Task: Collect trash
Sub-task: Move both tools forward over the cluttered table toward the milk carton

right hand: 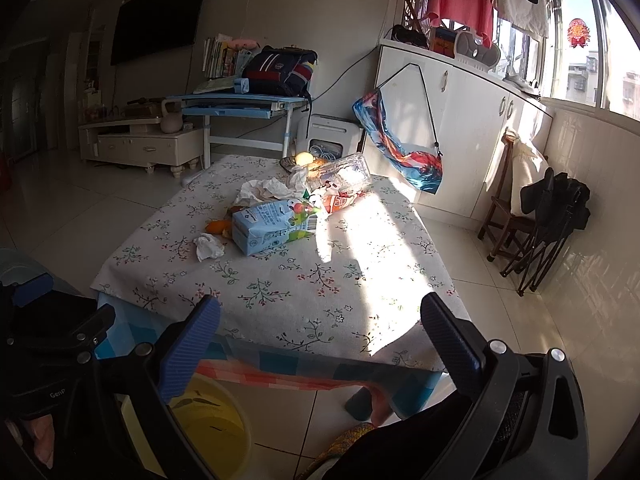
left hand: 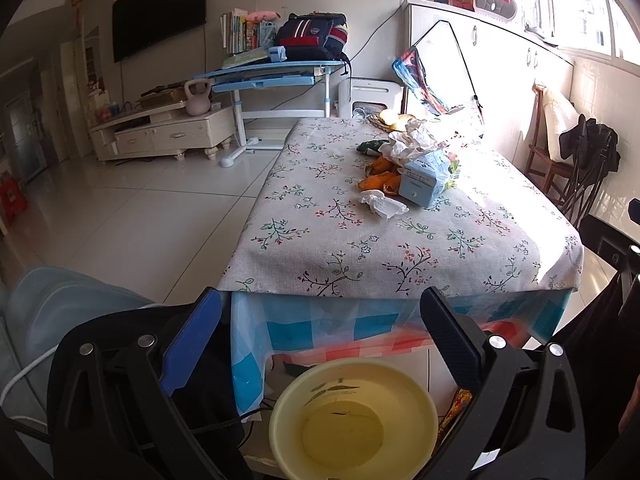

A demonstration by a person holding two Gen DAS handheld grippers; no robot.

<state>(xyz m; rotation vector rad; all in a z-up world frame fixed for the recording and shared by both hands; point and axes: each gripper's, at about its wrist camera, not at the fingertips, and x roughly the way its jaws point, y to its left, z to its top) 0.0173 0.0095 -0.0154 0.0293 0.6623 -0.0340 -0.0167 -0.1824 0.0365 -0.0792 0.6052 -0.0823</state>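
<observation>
Matt floral cloth (left hand: 360,248), glossy plastic basin (left hand: 416,396)

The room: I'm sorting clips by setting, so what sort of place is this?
Most likely a home living room: a wall TV above a low cabinet, a child's desk stacked with books, and a table in a floral cloth strewn with trash.
</observation>
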